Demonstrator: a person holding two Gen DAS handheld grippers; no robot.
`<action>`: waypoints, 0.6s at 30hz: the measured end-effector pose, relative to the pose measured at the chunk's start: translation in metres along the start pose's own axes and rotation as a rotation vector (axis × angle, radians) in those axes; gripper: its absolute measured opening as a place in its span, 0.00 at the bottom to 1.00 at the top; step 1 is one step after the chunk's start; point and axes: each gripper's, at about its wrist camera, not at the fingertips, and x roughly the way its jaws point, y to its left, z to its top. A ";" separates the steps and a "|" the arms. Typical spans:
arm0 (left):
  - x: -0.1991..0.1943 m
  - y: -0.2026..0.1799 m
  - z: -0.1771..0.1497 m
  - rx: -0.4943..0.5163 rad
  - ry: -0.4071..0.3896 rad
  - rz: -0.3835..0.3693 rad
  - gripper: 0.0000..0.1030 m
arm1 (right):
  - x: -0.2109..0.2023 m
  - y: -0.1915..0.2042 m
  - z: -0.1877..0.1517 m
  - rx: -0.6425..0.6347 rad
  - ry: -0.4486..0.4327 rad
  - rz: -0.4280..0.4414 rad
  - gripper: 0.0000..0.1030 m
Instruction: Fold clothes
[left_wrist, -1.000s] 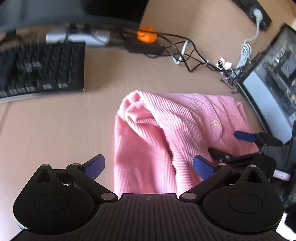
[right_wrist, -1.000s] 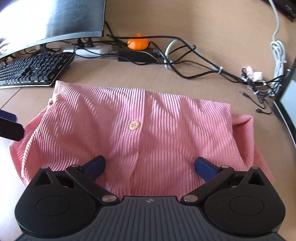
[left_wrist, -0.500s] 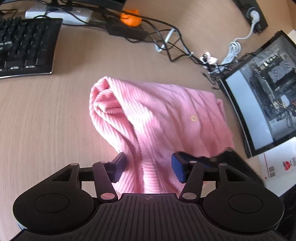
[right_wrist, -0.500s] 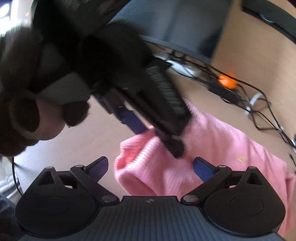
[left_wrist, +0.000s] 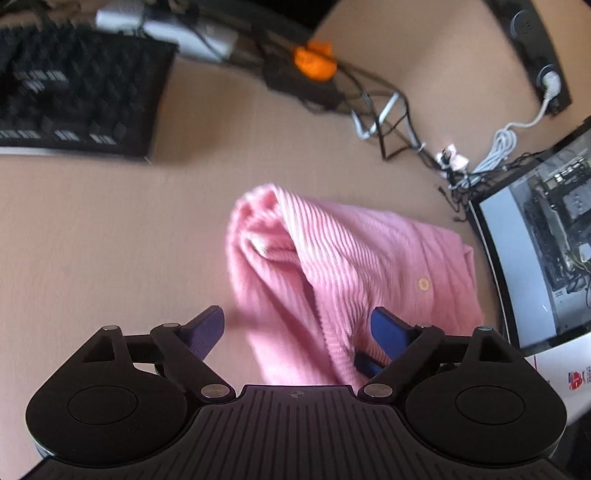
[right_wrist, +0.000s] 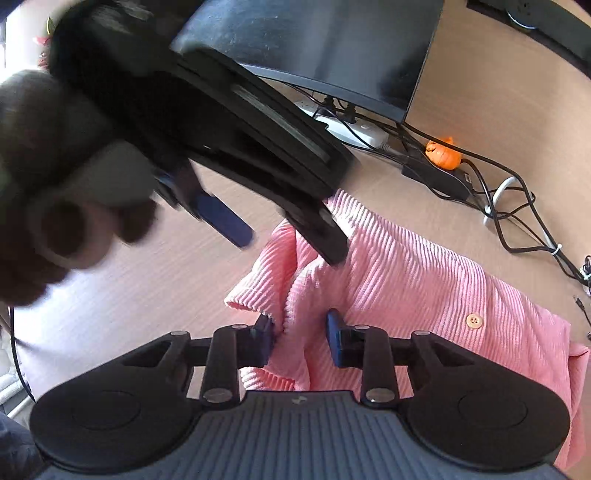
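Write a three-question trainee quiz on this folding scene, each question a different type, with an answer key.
1. True or false: the pink ribbed knit garment lies on the light wooden desk.
2. Multiple choice: which gripper has a fold of the garment between its fingers? A) left gripper B) right gripper C) neither
3. Fill in: the small orange pumpkin-shaped figure sits among the black ____.

Key: 1 true; 2 B, its fingers closing around a fold, while the left gripper's are opening over the garment's edge; 3 cables.

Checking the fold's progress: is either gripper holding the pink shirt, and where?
Right gripper is closing on the pink shirt's bunched near edge; grip not certain. Left gripper is opening, holding nothing.
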 end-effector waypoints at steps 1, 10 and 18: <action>0.003 -0.004 0.001 0.003 0.007 -0.003 0.76 | -0.001 0.002 -0.001 -0.005 -0.006 -0.011 0.30; -0.003 -0.035 0.006 0.006 0.060 -0.052 0.47 | 0.012 0.013 -0.004 0.019 -0.033 -0.123 0.80; 0.004 -0.031 0.016 0.058 -0.016 0.018 0.90 | 0.008 -0.013 -0.002 0.080 -0.022 -0.109 0.29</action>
